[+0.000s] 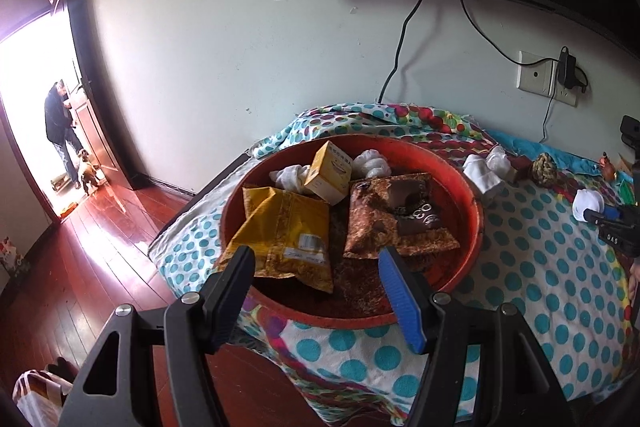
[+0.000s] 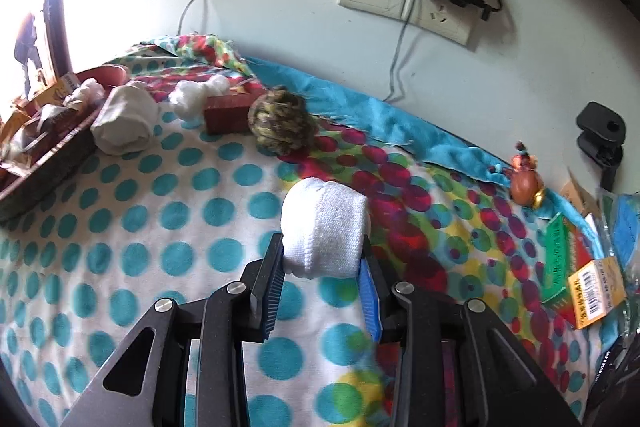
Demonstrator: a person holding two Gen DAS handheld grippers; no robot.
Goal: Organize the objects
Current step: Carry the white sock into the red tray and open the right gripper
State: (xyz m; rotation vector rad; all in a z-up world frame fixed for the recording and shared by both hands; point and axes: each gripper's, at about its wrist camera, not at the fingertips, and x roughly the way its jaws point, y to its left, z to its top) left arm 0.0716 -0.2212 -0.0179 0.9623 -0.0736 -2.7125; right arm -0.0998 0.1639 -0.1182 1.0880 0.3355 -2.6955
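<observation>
A round red basin (image 1: 472,219) sits on the dotted cloth and holds a yellow snack bag (image 1: 286,233), a brown snack bag (image 1: 394,217), a small yellow box (image 1: 330,173) and white sock rolls (image 1: 372,163). My left gripper (image 1: 316,263) hangs open over the basin's near rim, with nothing between its fingers. My right gripper (image 2: 322,247) is shut on a white sock roll (image 2: 324,227) just above the cloth. The same roll (image 1: 587,205) shows at the right edge of the left wrist view.
More white rolls (image 2: 124,123) (image 2: 196,99), a red-brown box (image 2: 228,113), a knotted rope ball (image 2: 282,125) and a small orange figurine (image 2: 526,181) lie near the wall. Boxes (image 2: 596,287) sit at the right edge. A person and a dog stand in the far doorway (image 1: 60,123).
</observation>
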